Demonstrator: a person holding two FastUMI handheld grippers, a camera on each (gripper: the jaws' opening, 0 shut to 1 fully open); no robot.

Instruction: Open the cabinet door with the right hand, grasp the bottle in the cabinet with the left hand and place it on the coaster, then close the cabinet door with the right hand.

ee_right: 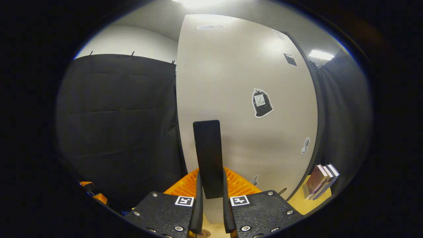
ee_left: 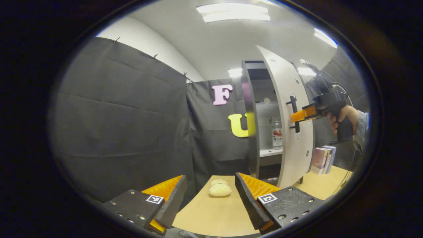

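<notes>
ahead of our left gripper (ee_left: 210,201), whose fingers stand wide apart holding nothing, the bottle (ee_left: 277,133) sits on a shelf inside the cabinet (ee_left: 251,119), well beyond the fingertips. our right gripper (ee_right: 210,205) is clamped on the black handle (ee_right: 208,155) of the cabinet door (ee_right: 244,99), which stands partly open.

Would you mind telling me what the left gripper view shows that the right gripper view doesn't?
Left gripper view alone: the bottle on a shelf in the open cabinet, a pale round thing on the table, the open left gripper, and the hand holding the right gripper. Right gripper view alone: stickers on the door and the right gripper's fingers pressing the handle. Both: door, handle and books.
</notes>
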